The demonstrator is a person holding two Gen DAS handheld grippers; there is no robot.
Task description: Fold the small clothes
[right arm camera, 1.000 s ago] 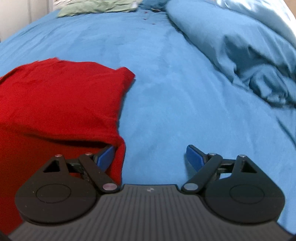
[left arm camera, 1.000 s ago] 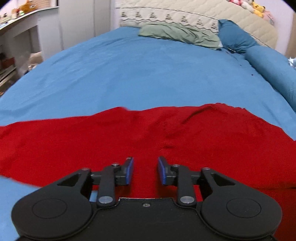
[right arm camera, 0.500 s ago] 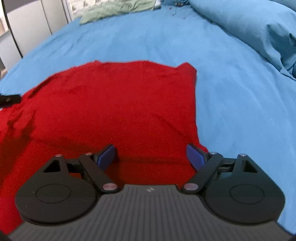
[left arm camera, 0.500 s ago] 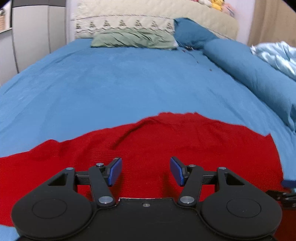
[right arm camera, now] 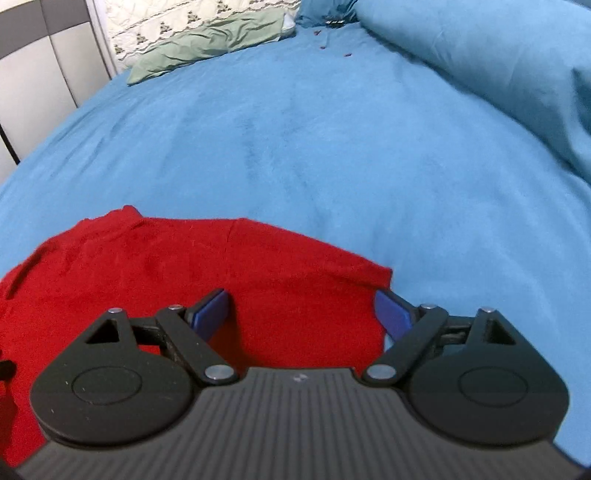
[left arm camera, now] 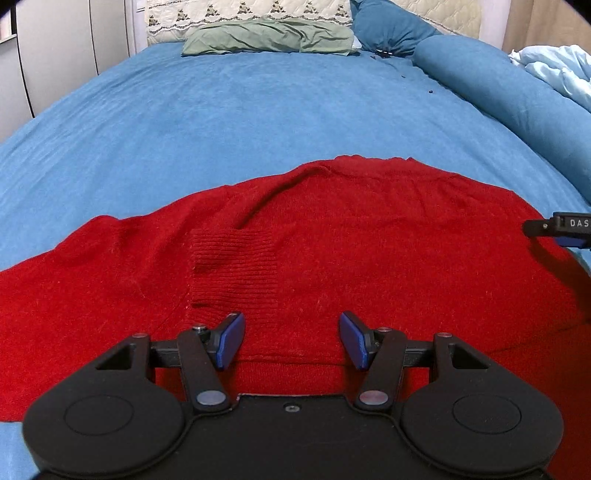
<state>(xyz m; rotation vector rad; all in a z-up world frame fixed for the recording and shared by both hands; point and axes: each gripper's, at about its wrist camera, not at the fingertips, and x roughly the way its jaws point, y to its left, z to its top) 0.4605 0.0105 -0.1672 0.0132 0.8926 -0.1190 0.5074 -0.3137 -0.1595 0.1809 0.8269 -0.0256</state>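
A red knit sweater (left arm camera: 369, 240) lies spread flat on the blue bedsheet (left arm camera: 258, 110), with a ribbed cuff (left arm camera: 234, 266) folded onto its middle. My left gripper (left arm camera: 291, 339) is open and empty, hovering low over the sweater's near part just below the cuff. My right gripper (right arm camera: 301, 314) is open and empty over the sweater's right corner (right arm camera: 258, 266), its right finger at the cloth's edge. One finger of the right gripper (left arm camera: 561, 227) shows at the right edge of the left wrist view.
A green pillow (left arm camera: 269, 37) and a quilted headboard cover (left arm camera: 240, 14) lie at the far end. A rolled blue duvet (left arm camera: 498, 85) runs along the right side, also seen in the right wrist view (right arm camera: 480, 48). Grey wardrobe doors (left arm camera: 55, 55) stand at the left.
The left gripper has opened wider and let the sweater go; the cuff now lies in view. The right gripper stayed open and moved toward the sweater's right corner.
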